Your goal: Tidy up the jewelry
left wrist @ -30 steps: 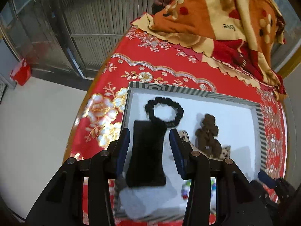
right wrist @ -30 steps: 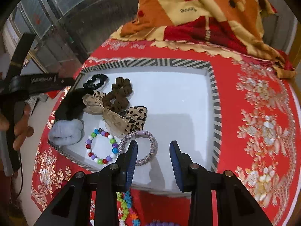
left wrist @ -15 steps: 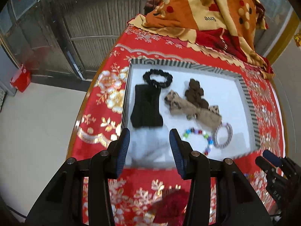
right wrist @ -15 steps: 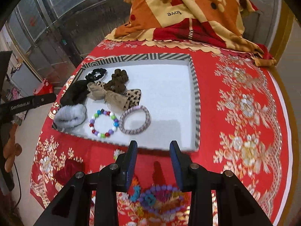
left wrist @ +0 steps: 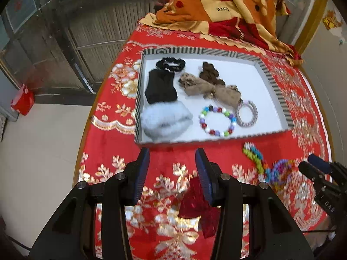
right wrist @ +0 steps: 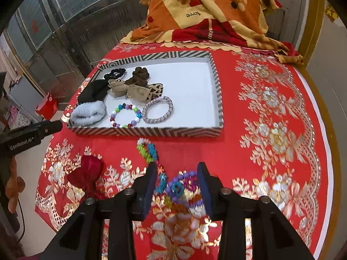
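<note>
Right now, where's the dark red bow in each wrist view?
Left wrist: dark red bow low centre, on the cloth, partly behind the left gripper's right finger.
Right wrist: lower left, on the cloth.
Shared landmark: striped tray; the bow lies outside its near wall.

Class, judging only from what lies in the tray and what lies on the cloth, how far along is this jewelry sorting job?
Done: the striped tray already holds scrunchies, bows, a multicoloured bead bracelet and a braided band.

In hand: nothing. The left gripper and right gripper are both open and empty; the right one's jaws have just been widening.

Left: the red bow and colourful beaded pieces on the tablecloth.
</note>
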Motion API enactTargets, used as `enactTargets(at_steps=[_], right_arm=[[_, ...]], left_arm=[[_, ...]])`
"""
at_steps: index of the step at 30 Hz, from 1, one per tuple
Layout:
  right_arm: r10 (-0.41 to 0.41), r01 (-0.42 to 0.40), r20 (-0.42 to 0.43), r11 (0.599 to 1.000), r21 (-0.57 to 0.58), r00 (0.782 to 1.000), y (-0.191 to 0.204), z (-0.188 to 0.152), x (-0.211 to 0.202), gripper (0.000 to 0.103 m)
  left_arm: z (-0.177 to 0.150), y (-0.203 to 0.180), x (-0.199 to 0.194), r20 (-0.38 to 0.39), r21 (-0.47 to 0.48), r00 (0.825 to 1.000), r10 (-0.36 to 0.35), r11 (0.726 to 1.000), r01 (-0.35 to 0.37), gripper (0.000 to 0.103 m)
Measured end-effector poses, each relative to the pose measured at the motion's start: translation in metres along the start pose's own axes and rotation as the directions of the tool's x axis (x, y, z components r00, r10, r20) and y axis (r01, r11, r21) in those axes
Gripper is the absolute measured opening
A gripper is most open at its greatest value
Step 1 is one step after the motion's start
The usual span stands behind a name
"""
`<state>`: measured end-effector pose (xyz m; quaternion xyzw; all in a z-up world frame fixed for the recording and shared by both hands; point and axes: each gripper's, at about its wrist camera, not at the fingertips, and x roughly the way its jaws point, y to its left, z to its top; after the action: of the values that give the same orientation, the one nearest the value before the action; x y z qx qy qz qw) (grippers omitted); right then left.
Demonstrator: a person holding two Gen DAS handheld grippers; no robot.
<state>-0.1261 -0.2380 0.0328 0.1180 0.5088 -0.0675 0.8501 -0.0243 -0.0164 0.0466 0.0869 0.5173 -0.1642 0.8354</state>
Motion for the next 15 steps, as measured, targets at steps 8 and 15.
enactTargets(at_steps=[8,15], right_arm=[[-0.024,0.024,-0.009,0.999,0.022,1.0,-0.008,-0.025,-0.013,0.039],[-0.027,0.028,-0.03,0.999,0.033,0.999,-0.011,-0.043,-0.014,0.04]], left_arm=[[-0.026,-0.006,-0.013,0.001,0.041,1.0,-0.006,0.999,0.006,0.043],[-0.042,-0.006,-0.017,-0.012,0.054,1.0,-0.01,0.998,0.011,0.043]])
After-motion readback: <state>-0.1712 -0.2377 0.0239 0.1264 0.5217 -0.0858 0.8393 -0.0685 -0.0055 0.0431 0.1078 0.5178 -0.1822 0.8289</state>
